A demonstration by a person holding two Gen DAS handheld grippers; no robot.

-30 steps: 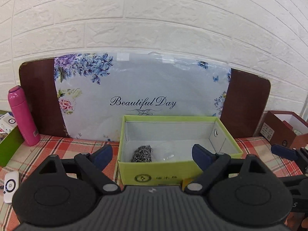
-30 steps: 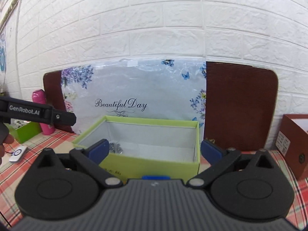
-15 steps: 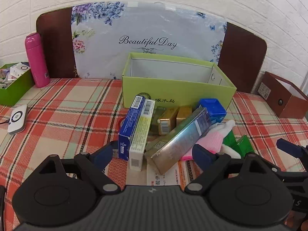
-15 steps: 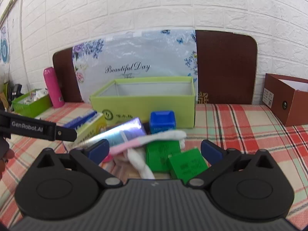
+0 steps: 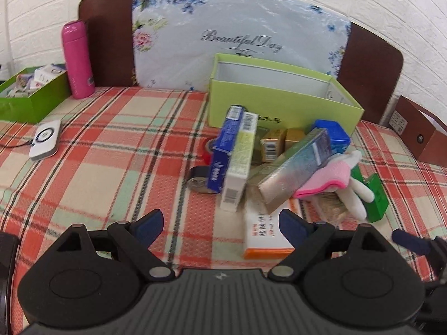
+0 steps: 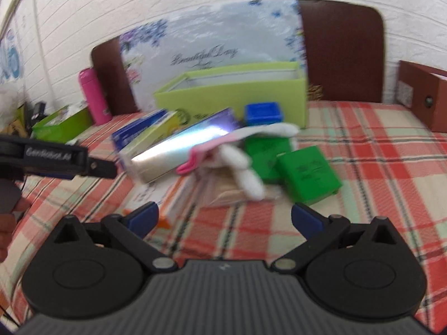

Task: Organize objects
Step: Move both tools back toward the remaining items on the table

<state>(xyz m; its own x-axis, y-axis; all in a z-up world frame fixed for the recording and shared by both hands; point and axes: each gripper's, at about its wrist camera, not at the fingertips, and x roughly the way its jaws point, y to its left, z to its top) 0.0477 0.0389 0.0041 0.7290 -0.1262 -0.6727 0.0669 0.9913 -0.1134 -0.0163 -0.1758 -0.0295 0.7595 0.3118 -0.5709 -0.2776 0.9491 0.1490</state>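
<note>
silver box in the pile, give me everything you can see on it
The silver box is a long, narrow carton with a shiny foil-like finish that glares bright in the right wrist view. It lies tilted on top of the pile, its near end low over the white and orange box, its far end raised by the blue box. The glove lies against it. Neither gripper touches it.

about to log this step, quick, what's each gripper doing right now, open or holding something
Left gripper: open, holding nothing, above the checked cloth short of the pile of boxes.
Right gripper: open, holding nothing.

Black tool, blue fingertips
</note>
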